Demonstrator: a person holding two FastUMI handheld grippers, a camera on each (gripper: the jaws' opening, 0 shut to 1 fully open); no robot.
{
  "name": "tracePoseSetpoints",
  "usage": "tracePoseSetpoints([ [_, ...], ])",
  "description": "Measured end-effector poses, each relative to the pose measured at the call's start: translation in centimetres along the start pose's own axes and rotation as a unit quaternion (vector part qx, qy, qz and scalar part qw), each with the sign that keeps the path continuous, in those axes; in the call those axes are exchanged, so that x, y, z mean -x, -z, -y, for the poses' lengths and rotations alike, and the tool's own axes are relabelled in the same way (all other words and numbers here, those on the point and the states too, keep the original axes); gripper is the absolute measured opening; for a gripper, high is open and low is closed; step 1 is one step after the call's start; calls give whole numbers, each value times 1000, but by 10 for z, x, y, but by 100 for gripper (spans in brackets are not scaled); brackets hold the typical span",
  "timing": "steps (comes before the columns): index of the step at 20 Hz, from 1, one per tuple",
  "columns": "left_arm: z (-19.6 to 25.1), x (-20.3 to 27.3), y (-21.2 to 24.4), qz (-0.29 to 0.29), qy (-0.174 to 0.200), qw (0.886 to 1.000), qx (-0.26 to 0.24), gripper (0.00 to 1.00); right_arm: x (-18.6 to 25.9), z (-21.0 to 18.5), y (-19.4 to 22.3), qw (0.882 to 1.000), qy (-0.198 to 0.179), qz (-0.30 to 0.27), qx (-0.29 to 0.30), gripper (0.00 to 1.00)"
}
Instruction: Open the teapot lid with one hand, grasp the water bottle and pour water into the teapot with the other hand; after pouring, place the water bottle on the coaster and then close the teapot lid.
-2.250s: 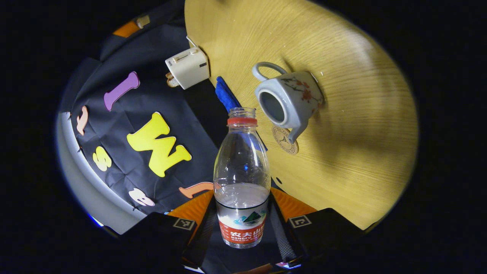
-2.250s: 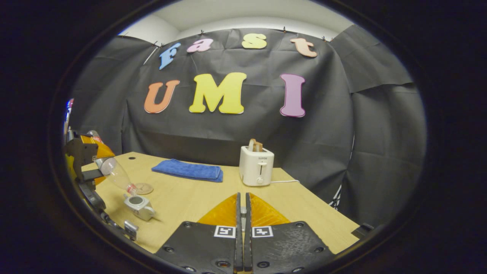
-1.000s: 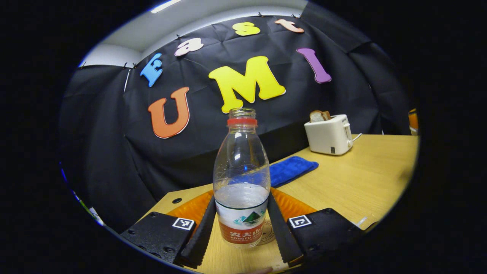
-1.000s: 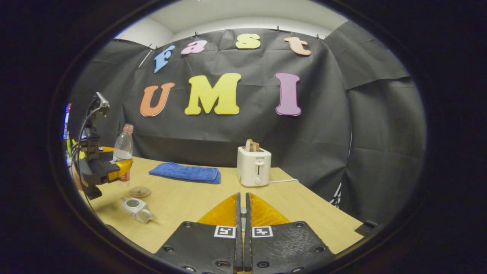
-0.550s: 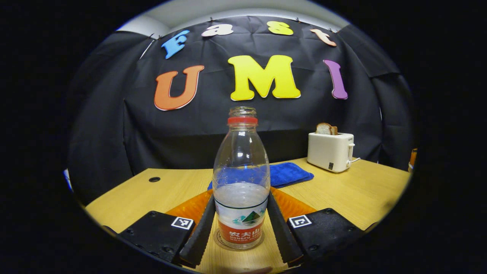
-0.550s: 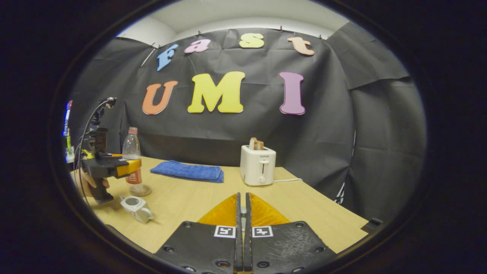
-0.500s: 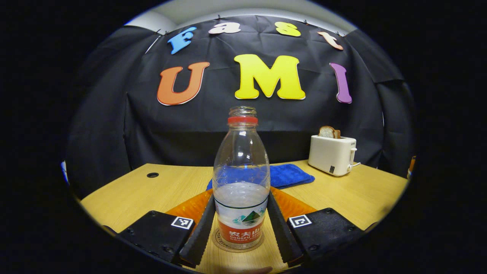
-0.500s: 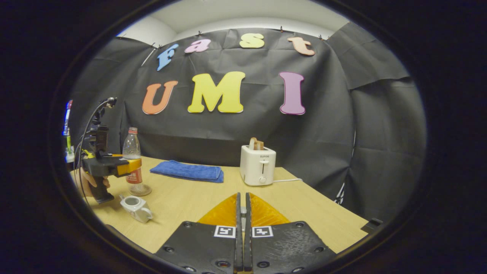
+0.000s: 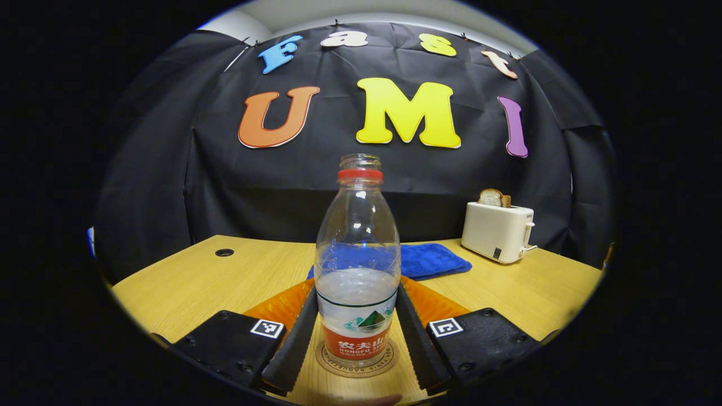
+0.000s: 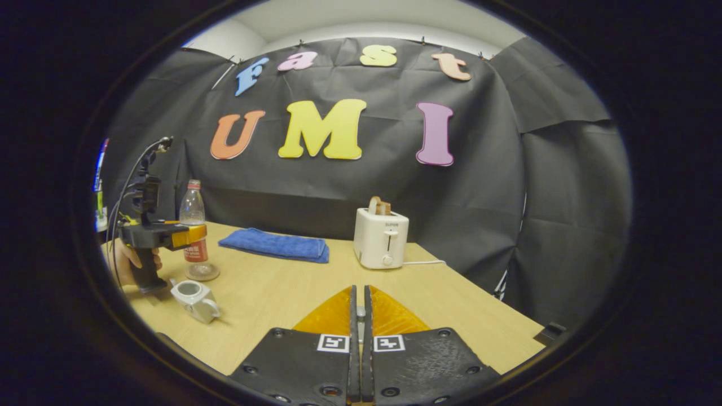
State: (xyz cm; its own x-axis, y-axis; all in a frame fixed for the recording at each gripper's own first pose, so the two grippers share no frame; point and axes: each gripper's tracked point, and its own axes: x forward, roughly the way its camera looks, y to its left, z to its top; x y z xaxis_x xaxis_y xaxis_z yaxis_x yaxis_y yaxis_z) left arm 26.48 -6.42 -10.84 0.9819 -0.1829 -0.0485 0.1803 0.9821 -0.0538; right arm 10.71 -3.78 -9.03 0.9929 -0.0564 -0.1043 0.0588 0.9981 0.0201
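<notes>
**Bottle on the coaster, teapot uncovered**

We hold the water bottle (image 9: 357, 270) upright on the coaster (image 9: 356, 363) near the table's (image 9: 186, 282) left edge, the left gripper (image 9: 356, 330) clamped on its lower body. The teapot (image 10: 194, 300) sits lidless just in front of the coaster. Our right gripper (image 10: 359, 344) hangs over the front edge, its jaws pressed together, with no lid visible between them.

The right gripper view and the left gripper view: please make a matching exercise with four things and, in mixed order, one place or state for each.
Things:
1. water bottle
2. teapot
3. towel
4. toaster

Places or states:
A. holds a slice of bread
B. stands on the coaster
C. lies flat near the wall
D. lid off, open top

Pairs: 1-B, 2-D, 3-C, 4-A
</notes>
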Motion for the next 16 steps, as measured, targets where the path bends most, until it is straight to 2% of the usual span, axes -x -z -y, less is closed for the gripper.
tracePoseSetpoints([
  [6, -4, -1, 13, -20, -17, 1000, 7, 80, 3, 0, -2, 1000, 8, 7, 19, 1],
  [16, -7, 3, 13, -31, -27, 999, -36, 82, -1, -1, 3, 1000, 9, -2, 19, 1],
])
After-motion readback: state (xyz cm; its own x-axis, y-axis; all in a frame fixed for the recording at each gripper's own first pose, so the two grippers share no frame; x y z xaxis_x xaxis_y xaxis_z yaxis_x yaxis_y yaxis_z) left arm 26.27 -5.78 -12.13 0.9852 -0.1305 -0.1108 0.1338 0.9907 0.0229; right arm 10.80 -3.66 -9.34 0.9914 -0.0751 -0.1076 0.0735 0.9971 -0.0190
